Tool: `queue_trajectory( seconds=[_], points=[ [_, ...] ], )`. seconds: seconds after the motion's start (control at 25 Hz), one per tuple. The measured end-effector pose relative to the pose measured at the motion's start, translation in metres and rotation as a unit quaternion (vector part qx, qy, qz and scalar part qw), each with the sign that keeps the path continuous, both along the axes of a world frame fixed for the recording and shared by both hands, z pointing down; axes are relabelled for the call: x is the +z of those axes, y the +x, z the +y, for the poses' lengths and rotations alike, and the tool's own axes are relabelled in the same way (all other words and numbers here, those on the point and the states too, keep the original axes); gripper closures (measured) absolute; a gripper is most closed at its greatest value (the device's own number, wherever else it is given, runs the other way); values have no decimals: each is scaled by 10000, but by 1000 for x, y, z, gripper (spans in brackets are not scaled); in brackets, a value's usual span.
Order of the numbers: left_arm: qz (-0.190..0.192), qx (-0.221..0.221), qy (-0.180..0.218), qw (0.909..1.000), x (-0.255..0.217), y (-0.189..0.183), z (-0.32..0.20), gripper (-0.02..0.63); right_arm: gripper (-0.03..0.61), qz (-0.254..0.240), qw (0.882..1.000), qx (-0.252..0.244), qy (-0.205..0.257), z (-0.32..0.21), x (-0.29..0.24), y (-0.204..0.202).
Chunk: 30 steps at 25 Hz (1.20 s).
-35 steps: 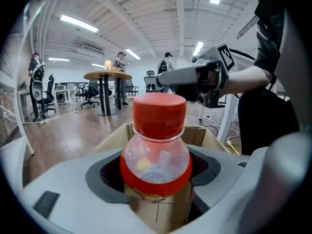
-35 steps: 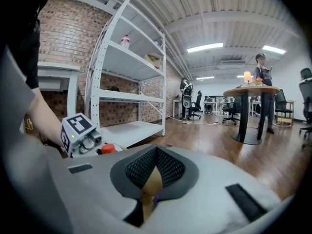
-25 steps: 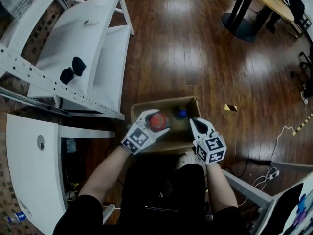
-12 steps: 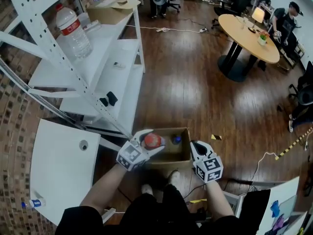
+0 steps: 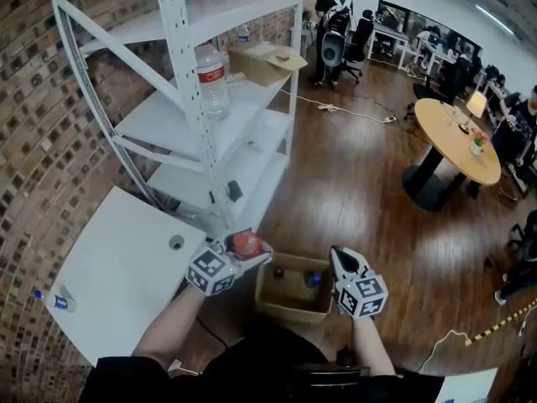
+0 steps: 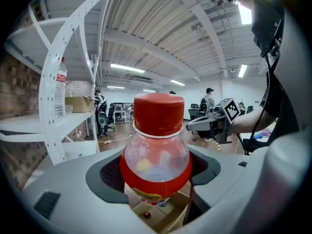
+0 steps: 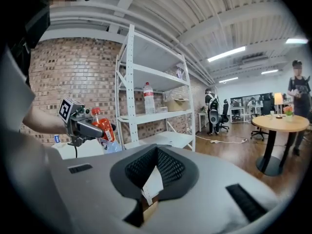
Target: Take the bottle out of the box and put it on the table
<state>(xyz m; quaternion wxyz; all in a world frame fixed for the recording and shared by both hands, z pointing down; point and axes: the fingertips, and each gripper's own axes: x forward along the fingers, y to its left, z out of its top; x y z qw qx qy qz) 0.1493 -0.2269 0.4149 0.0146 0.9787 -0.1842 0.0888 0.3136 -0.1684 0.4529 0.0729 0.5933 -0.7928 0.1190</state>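
Red-capped bottle (image 6: 155, 152) sits clamped upright between the left gripper's (image 5: 244, 250) jaws, in the air at the box's (image 5: 289, 311) 10 o'clock, just off the table (image 5: 109, 275) corner. The right gripper (image 5: 340, 257) hangs at the box's 2 o'clock, jaw tips together on nothing. Two more caps (image 5: 278, 271) show inside the box. Shelves (image 5: 210, 124) stand at 12 o'clock.

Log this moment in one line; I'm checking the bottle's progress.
left gripper: shut on bottle | bottle: out of box, held aloft | right gripper: jaws together, empty | table: bottle not yet placed
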Motion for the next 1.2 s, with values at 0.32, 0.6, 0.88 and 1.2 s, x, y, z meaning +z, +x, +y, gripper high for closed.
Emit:
queue_trajectory(
  seconds=[0.32,0.6,0.88,1.2],
  points=[
    [166,-1380,41,9903,-23,-71,-4,285,575,-106,9904,-1369,190,-50,-16,-71],
    [62,-3061,-5,9520,-10,-183,31,287,575,-228,9525,-3036,80,-75,-7,-193],
    [105,-4310,-127,9022,3,-317,79,286,575,-166,9037,-4279,38,-58,-5,-331],
    [-22,-5181,-118,8553,5,-465,120,286,575,-47,8627,-5057,83,-38,-13,-483]
  ],
)
